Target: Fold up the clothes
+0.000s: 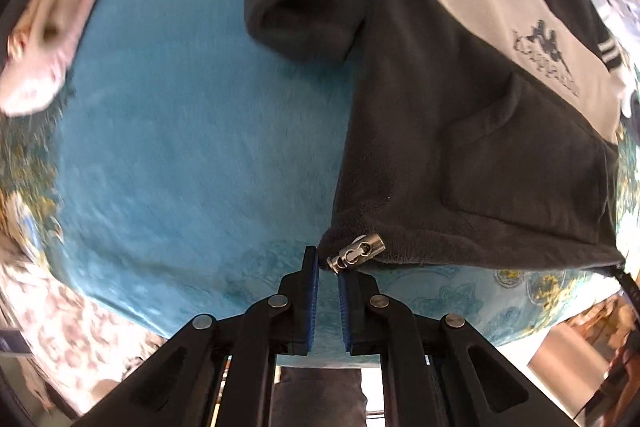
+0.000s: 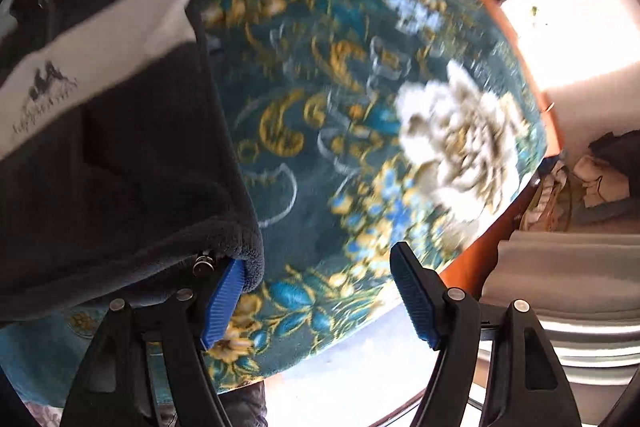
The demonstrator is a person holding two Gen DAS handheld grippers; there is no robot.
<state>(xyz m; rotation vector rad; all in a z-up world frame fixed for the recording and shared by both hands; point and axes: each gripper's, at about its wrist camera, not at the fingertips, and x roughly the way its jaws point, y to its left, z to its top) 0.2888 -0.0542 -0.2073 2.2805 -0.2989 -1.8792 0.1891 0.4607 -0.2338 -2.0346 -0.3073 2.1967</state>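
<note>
On the blue floral blanket [image 1: 180, 147], the dark fleece jacket [image 1: 460, 147] is lying spread flat. The left gripper [image 1: 328, 275] is hovering almost closed and empty at the jacket's hem corner, beside its metal toggle [image 1: 356, 251]. The right gripper [image 2: 320, 279] is standing wide open, one pad under the jacket's other hem corner.

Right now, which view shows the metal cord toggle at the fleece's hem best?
The left wrist view: the metal toggle is sharp and unobstructed at the hem corner of the fleece jacket, just ahead of the left claw. The right wrist view shows only a small, shadowed metal piece under the hem, partly hidden.
</note>
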